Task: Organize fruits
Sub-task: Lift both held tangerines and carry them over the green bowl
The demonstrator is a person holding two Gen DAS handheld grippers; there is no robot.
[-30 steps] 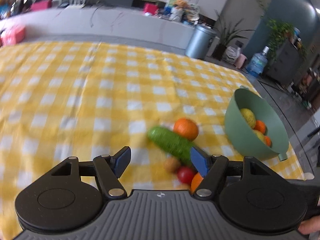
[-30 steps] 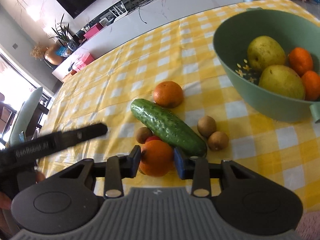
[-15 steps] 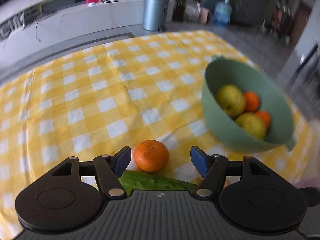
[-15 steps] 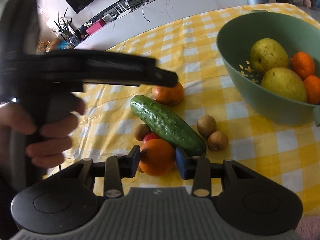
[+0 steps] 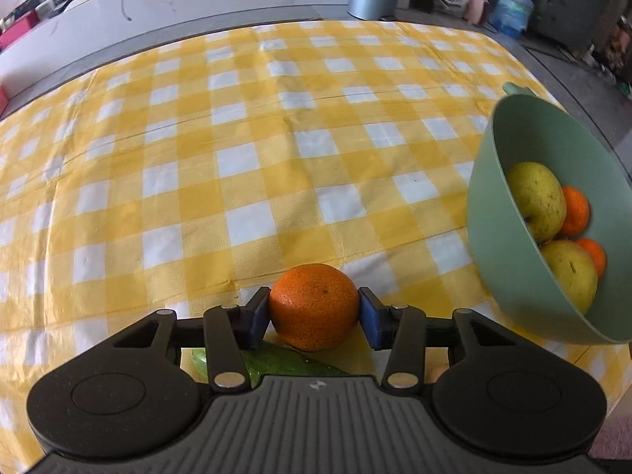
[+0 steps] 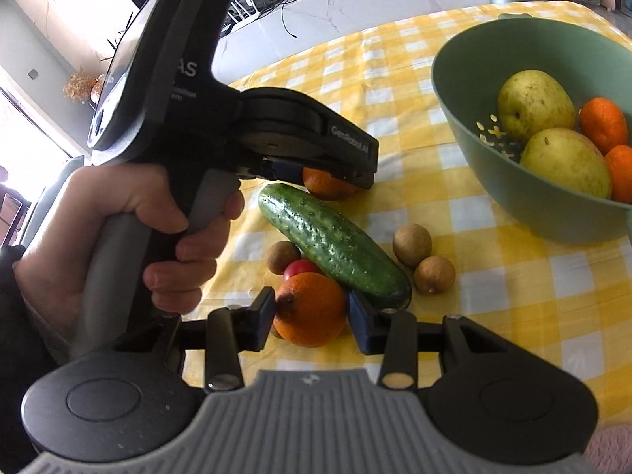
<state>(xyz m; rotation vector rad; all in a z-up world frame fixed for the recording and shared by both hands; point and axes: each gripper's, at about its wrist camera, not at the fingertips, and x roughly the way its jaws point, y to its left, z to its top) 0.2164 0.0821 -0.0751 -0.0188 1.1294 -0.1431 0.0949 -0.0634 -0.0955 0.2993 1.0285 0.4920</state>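
My left gripper [image 5: 315,312] is shut on an orange [image 5: 315,306] that rests on the yellow checked cloth; the same gripper shows in the right wrist view [image 6: 328,175] over that orange [image 6: 326,186]. My right gripper [image 6: 311,314] has its pads against a second orange [image 6: 311,308] near the table's front. A green cucumber [image 6: 333,245] lies between the two oranges, and its end shows in the left wrist view [image 5: 284,363]. A green bowl [image 5: 509,276], also in the right wrist view [image 6: 466,118], holds two pears and two oranges.
Three small brown kiwis [image 6: 412,245] and a small red fruit [image 6: 299,268] lie around the cucumber. The bowl stands to the right of the fruit pile. The yellow checked tablecloth [image 5: 237,138] stretches far to the back and left. A counter and bin stand beyond the table.
My left gripper has swung in over the far orange, come down and closed on it. My right gripper has stayed at the near orange.
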